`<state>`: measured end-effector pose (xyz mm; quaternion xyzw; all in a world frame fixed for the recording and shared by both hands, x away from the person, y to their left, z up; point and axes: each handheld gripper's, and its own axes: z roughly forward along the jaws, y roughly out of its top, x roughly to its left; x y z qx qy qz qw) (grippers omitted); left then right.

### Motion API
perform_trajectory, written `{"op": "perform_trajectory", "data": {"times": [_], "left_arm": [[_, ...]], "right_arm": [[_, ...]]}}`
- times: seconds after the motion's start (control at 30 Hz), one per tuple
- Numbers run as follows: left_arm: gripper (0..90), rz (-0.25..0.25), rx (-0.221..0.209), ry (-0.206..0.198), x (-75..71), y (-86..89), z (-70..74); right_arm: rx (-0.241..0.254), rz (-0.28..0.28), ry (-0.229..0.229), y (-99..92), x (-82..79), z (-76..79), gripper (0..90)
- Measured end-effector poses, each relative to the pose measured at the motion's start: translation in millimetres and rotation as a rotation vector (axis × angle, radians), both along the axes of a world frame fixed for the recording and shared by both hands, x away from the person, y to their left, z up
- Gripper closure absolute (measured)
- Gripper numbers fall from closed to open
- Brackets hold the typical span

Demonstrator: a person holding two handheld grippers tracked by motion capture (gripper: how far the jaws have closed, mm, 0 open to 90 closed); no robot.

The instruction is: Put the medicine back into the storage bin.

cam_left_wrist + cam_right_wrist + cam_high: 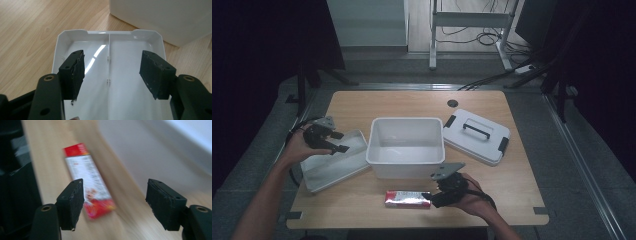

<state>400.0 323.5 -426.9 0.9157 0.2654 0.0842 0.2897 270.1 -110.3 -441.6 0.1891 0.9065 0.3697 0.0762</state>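
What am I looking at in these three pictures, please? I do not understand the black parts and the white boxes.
No robot is here: a person holds a hand tool with a two-jaw claw in each hand. The high view looks down on a wooden table. The other two pictures come from cameras riding on each claw, so the black blocks at the bottom are its own jaws.

On the table stand a deep white bin, its lid with a black handle to the right, and a shallow white divided tray to the left. A red and white packet lies near the front edge.

The left claw hangs open over the tray. The right claw is open, pointing at the packet. Neither holds anything.
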Motion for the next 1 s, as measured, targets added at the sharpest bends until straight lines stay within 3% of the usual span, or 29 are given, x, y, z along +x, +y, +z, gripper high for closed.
{"op": "perform_trajectory", "data": {"times": [0.1, 0.23, 0.4, 0.43, 0.53, 0.57, 0.67, 0.83, 1.0], "left_arm": [[37.0, -0.012, 0.011, 0.002, 1.7, -3.6, -1.0], [37.1, -0.017, 0.019, 0.009, 2.4, -8.6, -4.6], [37.2, -0.015, 0.022, 0.015, 2.7, -10.1, -7.8], [37.2, -0.01, 0.025, 0.019, 2.5, -10.8, -9.1], [37.3, -0.015, 0.033, 0.018, 2.9, -11.3, -10.1], [37.3, -0.018, 0.039, 0.019, 3.0, -11.7, -10.5], [37.3, -0.013, 0.035, 0.021, 2.7, -12.9, -11.1], [37.4, -0.02, 0.037, 0.021, 3.7, -13.9, -12.7], [37.5, -0.023, 0.048, 0.022, 4.9, -13.9, -16.3]], "right_arm": [[-0.041, 0.08, 0.027, 21.5, 0.0, -6.4, 32.6], [-0.107, 0.14, 0.051, 44.5, 4.1, -16.6, 34.2], [-0.164, 0.196, 0.066, 60.1, 6.8, -24.0, 35.4], [-0.198, 0.223, 0.074, 68.2, 8.7, -28.7, 36.0], [-0.232, 0.235, 0.066, 73.5, 10.3, -32.3, 36.8], [-0.274, 0.244, 0.073, 78.6, 12.8, -36.1, 38.7], [-0.295, 0.249, 0.078, 80.0, 14.2, -37.7, 40.3], [-0.379, 0.264, 0.087, 82.9, 14.9, -43.1, 47.0], [-0.402, 0.282, 0.095, 82.0, 13.6, -34.7, 50.4]]}}
